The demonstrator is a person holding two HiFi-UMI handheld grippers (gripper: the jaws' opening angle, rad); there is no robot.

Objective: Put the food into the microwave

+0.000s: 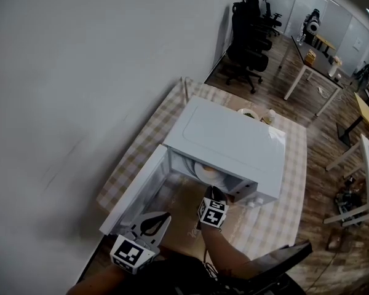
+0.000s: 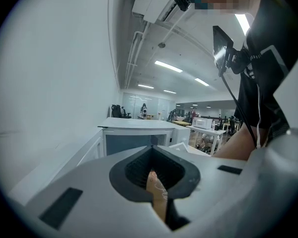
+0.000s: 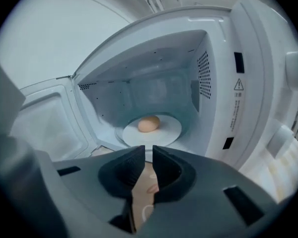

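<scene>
A white microwave [image 1: 227,137] stands on the checked table with its door [image 1: 138,189] swung open to the left. Inside, a small tan round food item [image 3: 148,124] lies on a white plate [image 3: 166,133]; the plate [image 1: 208,171] also shows in the head view. My right gripper [image 1: 214,192] hovers just in front of the opening, a little below the plate. Its jaws [image 3: 148,150] stand a narrow gap apart with nothing between them. My left gripper [image 1: 163,217] is shut and empty at the lower left, near the open door's outer edge, and it [image 2: 151,147] points toward the microwave [image 2: 139,125].
A white wall runs along the table's left side. A bowl [image 1: 249,113] and a cup [image 1: 270,115] stand behind the microwave. The checked tablecloth [image 1: 283,214] lies bare to the right. A black chair [image 1: 277,260] is beside me, and office chairs [image 1: 249,29] stand farther back.
</scene>
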